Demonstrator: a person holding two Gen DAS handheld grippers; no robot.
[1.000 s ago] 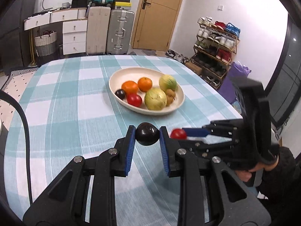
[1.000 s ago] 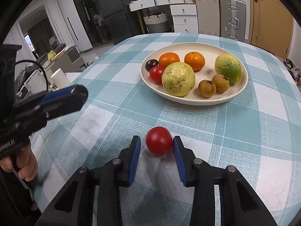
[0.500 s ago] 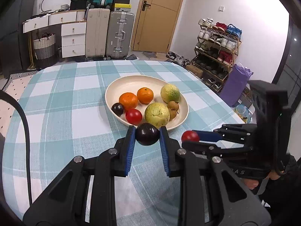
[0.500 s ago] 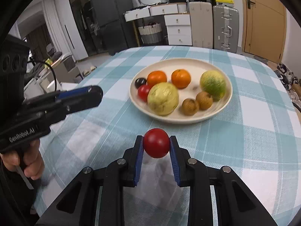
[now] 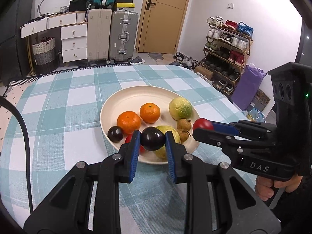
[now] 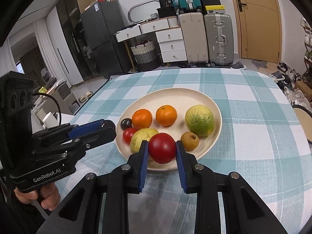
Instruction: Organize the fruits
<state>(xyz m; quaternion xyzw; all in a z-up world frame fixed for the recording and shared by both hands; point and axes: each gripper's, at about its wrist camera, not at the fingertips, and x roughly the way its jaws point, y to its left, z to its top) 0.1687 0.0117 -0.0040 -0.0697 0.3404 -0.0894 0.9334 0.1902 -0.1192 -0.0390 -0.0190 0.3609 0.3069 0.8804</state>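
While dark plum is being pinched in left gripper and red tomato in right gripper, both over plate near rim, crowding is risking knocked fruit rolling off

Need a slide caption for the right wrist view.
Right gripper holds a red tomato at the near rim of the fruit plate.
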